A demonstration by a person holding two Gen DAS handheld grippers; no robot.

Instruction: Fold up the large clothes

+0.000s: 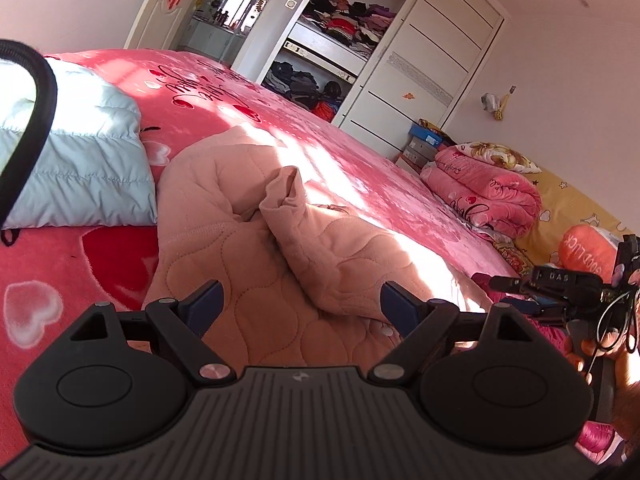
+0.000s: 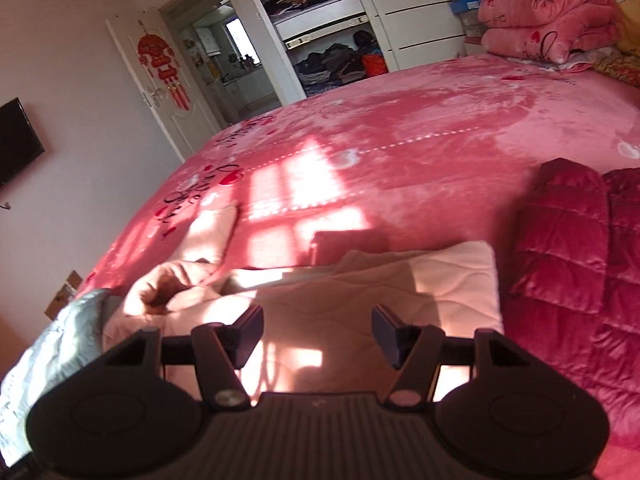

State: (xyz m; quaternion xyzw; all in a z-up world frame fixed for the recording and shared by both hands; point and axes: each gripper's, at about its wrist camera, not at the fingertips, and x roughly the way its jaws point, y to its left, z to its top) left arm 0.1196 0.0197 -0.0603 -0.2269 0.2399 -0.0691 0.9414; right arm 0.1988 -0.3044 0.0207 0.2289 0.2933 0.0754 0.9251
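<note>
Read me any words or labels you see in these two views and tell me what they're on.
"GOOD LUCK": on the orange cushion, upside down.
"DAS": on the right gripper, seen from the left wrist.
Cursive black script on the pink bedspread: unreadable.
Script on the folded pink blanket: unreadable.
Red door ornament: too blurred.

Cut off and hidden from me

My maroon jacket ran past the right edge; the pale blue jacket was clipped left, crossed by a black cable.

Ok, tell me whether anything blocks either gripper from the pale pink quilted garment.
Nothing visible does. The left gripper and right gripper, both open, hang directly over the pale pink quilted garment, with nothing between.
</note>
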